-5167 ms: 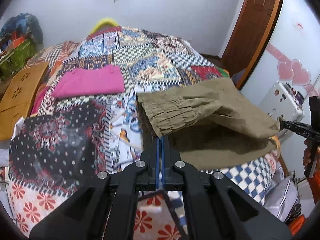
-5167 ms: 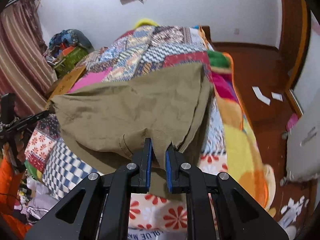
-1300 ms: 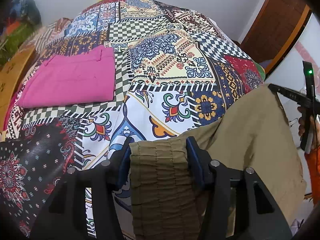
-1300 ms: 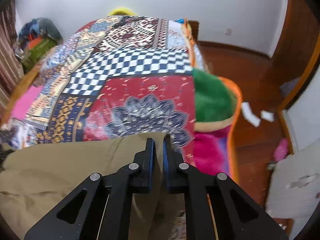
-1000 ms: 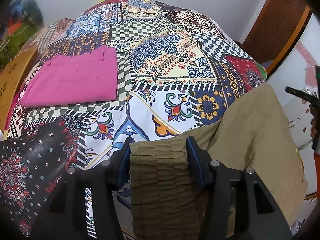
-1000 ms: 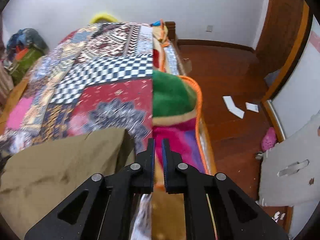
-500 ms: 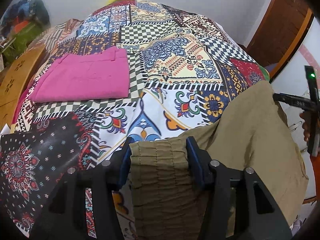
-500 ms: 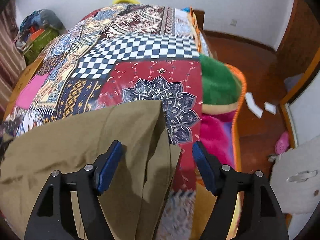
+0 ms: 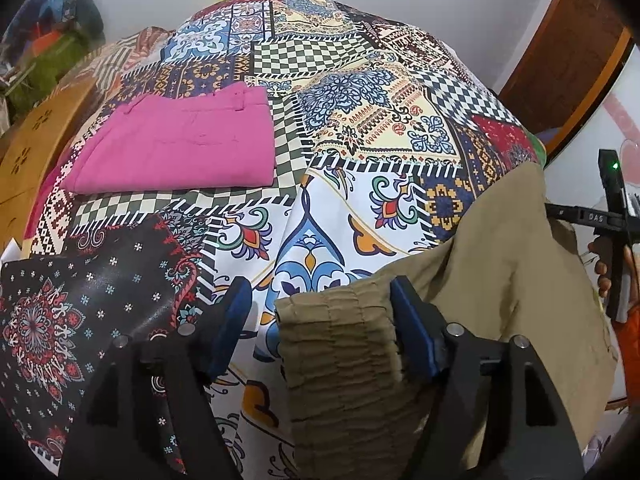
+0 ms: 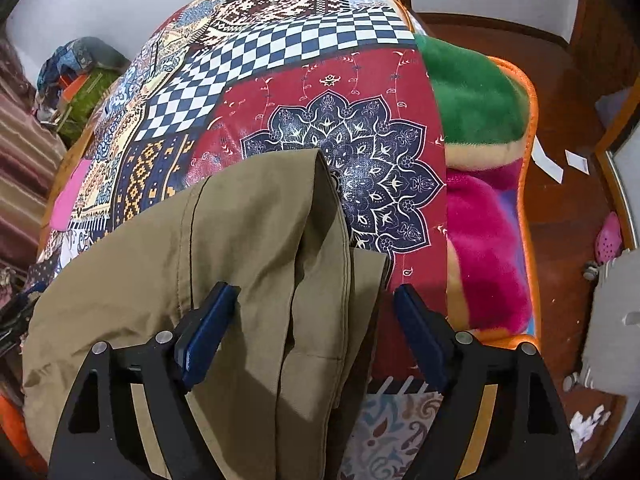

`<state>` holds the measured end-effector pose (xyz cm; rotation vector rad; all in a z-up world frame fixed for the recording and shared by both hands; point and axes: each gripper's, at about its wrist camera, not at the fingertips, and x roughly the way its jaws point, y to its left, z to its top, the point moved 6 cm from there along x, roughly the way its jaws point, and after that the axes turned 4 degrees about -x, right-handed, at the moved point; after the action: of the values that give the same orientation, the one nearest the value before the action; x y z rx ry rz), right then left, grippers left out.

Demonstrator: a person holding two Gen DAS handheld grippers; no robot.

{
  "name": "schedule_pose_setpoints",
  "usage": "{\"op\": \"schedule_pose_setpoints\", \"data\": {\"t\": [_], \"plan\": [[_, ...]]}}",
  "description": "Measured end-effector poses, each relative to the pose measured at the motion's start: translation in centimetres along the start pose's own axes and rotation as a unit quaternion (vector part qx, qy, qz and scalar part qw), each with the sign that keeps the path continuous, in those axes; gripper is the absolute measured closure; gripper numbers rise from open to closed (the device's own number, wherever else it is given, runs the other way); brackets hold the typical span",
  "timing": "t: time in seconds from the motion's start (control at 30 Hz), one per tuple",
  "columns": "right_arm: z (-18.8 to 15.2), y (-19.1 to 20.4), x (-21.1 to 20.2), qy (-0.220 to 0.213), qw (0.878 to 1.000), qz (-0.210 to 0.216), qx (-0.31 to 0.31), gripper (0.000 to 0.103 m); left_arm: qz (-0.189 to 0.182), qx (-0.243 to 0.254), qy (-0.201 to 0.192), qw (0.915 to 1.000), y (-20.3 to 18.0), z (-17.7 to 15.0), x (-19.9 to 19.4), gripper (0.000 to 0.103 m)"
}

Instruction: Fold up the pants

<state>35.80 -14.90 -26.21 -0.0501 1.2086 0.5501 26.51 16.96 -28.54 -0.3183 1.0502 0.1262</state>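
The olive-khaki pants lie folded on the patchwork bedspread near its front edge. Their gathered elastic waistband lies between the fingers of my left gripper, which is open; the cloth rests against the right finger. In the right wrist view the leg end of the pants lies on the bed between and under the fingers of my right gripper, which is open wide. The right gripper also shows at the far right of the left wrist view.
Folded pink pants lie on the bed at the back left. A green, pink and orange blanket hangs off the bed's right side. Wooden floor with paper scraps lies beyond. Bags are piled at the left wall.
Both grippers brought the pants down onto the bed and let go. The right gripper opened within the last second; the left jaws have opened wider, leaving a gap at the left finger.
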Motion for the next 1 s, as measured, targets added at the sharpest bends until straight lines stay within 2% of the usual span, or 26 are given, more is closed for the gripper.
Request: {"op": "schedule_pose_setpoints", "data": {"t": [0.17,0.3,0.37,0.47,0.63,0.7,0.83,0.93,1.0], "plan": [[0.2,1.1,-0.6,-0.009,1.0,-0.003,-0.028,0.041,0.0,0.007,0.008,0.9999,0.3,-0.3,-0.3,0.026],[0.8,2.7,-1.0,-0.024,0.997,-0.022,-0.064,0.064,-0.014,-0.012,0.022,0.9996,0.9,-0.6,0.1,0.025],[1.2,3.4,-1.1,-0.032,0.996,-0.029,-0.077,0.072,-0.022,-0.026,0.024,0.9991,1.2,-0.7,0.4,0.025],[2.0,4.0,-0.6,-0.032,0.994,-0.047,-0.089,0.07,-0.02,-0.031,0.022,0.9991,1.4,-0.8,0.2,0.025],[2.3,4.5,-1.5,-0.018,0.991,-0.088,-0.096,0.051,0.01,-0.023,-0.014,0.9996,1.2,-0.6,-2.8,0.025],[1.8,4.8,-2.9,-0.026,0.99,-0.093,-0.104,0.043,0.022,-0.013,-0.028,0.9993,1.2,-0.8,-4.7,0.025],[0.3,6.1,-6.7,-0.052,0.983,-0.118,-0.129,0.039,0.027,-0.005,-0.044,0.9987,0.9,-2.0,-8.2,0.021],[-1.3,7.7,-9.6,-0.074,0.981,-0.111,-0.14,0.034,0.031,-0.012,-0.053,0.9981,0.6,-3.4,-10.3,0.012],[-2.9,9.5,-11.4,-0.09,0.98,-0.097,-0.152,0.031,0.024,-0.025,-0.049,0.9982,0.5,-4.8,-11.3,0.011]]}}
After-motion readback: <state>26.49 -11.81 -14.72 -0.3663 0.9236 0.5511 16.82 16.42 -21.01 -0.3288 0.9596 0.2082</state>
